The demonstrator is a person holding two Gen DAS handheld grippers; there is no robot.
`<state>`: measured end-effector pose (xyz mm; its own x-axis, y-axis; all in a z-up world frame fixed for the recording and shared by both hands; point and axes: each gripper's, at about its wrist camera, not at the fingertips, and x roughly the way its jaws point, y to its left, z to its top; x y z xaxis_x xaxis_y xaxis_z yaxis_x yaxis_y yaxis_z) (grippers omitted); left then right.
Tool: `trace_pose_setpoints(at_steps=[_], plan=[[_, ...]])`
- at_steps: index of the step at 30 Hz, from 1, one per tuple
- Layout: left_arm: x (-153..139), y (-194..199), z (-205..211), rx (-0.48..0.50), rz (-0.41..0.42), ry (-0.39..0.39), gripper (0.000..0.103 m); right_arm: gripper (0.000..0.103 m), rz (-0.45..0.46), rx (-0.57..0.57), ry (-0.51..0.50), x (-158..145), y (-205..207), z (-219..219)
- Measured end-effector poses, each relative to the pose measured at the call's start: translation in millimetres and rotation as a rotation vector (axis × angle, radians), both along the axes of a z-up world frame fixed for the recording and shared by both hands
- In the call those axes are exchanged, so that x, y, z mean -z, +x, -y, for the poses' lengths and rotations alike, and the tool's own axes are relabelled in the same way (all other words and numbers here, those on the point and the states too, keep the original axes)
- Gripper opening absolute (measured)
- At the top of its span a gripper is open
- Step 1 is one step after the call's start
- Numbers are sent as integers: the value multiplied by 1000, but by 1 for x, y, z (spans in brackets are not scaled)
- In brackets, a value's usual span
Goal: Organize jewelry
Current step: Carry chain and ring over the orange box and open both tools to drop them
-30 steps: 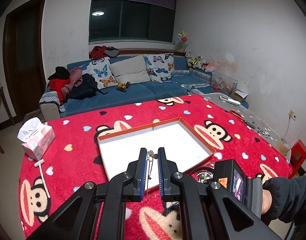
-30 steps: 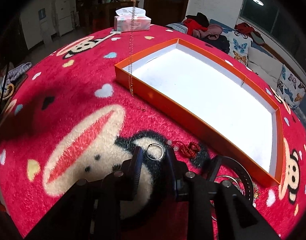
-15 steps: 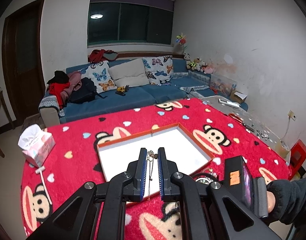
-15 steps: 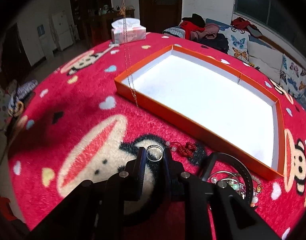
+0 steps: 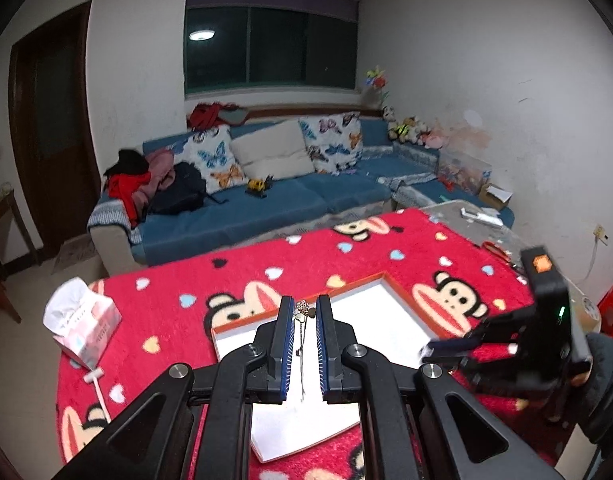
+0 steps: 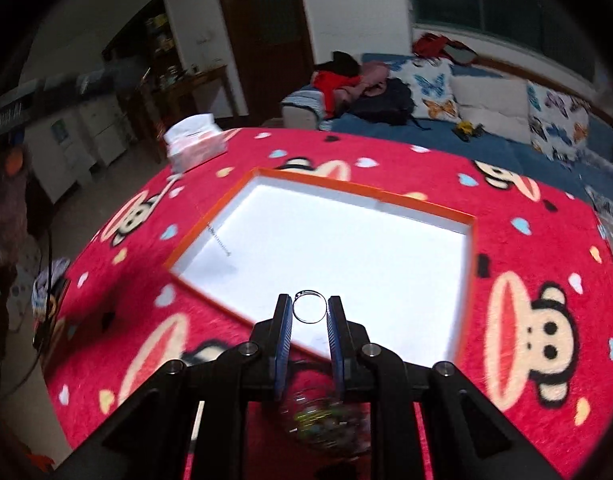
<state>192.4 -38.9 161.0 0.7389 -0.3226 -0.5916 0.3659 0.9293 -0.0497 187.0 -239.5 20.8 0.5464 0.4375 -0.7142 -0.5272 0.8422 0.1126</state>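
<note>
The left tool [image 5: 304,316] holds a necklace [image 5: 302,330] above the orange tray [image 5: 348,287], its blue-lined fingers [image 5: 285,344] closed to a narrow gap with the charm cluster pinched at the tips. The necklace is a fine, pale chain topped by a small flower-like charm and a little heart-shaped pendant; the chain hangs straight down between the fingers, its lower end over the tray's white floor. In the right wrist view a short length of that chain [image 6: 219,241] shows near the tray's left rim [image 6: 204,224], slightly blurred, so I cannot tell whether its end touches the floor of the tray.

The right tool [image 6: 309,309] is clamped on a ring [image 6: 309,306], a thin silver band held upright by its two sides between the fingertips, with a small raised setting on its top edge. It sits above the tray's near edge, over the white interior. From the left wrist camera the right tool [image 5: 442,350] appears at the tray's right side, gripped by a dark-sleeved hand [image 5: 586,384].

The tray is a shallow rectangle with orange walls and a plain white bottom, lying on the table's red monkey-print cloth [image 6: 538,280]. Just on the near side of the tray, under the right tool, lies a blurred heap of mixed beads and trinkets [image 6: 318,416]. A tissue pack [image 5: 82,326] stands on the cloth well to the tray's left.
</note>
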Motion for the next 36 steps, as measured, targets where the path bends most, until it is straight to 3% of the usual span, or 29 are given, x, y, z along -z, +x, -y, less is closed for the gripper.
trace_pose_setpoints(at_steps=[8, 12, 20, 31, 36], plan=[[71, 29, -4, -25, -154, 6, 11, 20, -49, 57, -70, 28, 41, 17], [112, 37, -1, -20, -233, 54, 11, 20, -80, 77, -78, 38, 54, 25], [172, 44, 6, -24, -330, 111, 12, 20, -112, 84, -115, 56, 55, 26], [177, 39, 8, -31, -334, 138, 13, 21, -120, 85, -119, 57, 57, 27], [165, 23, 15, 4, -305, 155, 13, 36, -107, 88, -103, 49, 52, 29]])
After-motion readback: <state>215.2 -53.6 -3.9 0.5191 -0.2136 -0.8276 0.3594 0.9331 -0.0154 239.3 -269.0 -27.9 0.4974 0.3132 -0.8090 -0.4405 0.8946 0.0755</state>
